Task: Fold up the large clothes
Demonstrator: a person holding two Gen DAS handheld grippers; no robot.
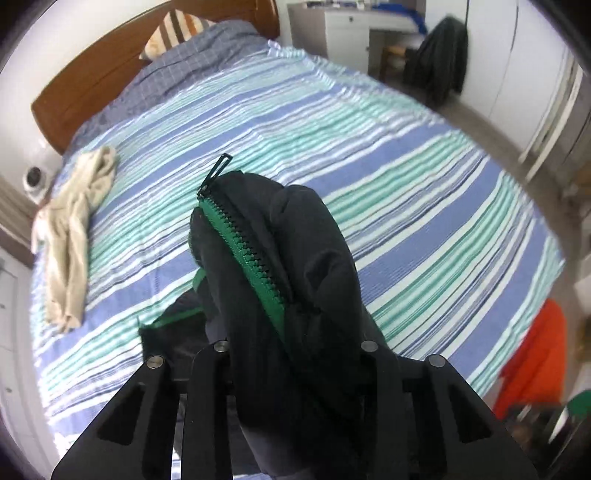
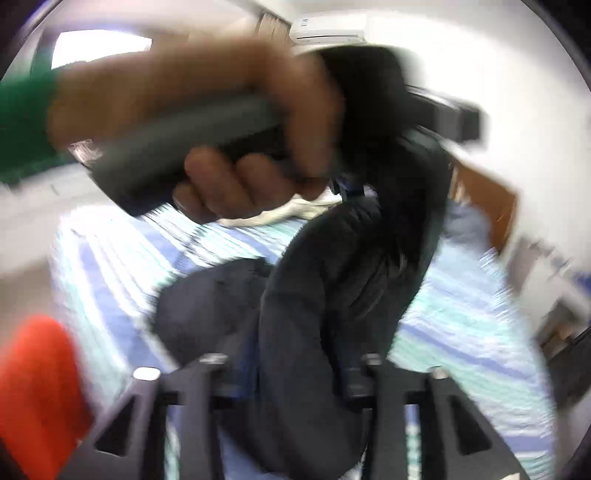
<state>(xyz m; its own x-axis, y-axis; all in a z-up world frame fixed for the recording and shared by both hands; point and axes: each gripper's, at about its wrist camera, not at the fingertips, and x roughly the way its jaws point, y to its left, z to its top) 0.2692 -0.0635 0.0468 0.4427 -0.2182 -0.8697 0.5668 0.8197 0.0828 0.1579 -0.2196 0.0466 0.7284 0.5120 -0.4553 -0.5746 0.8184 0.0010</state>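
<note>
Bed (image 1: 424, 155) with striped blue-green sheet; beige garment (image 1: 74, 236), checked quilt (image 1: 207, 55), striped pillow (image 1: 177, 29) lying on it.

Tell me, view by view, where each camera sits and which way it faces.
Left wrist: on the left gripper, angled down over the striped bed toward the headboard; its fingers clamp the black jacket.
Right wrist: on the right gripper, blurred, looking across the bed at the person's hand on the other gripper's handle.
Shared: jacket, bed, beige garment.
</note>
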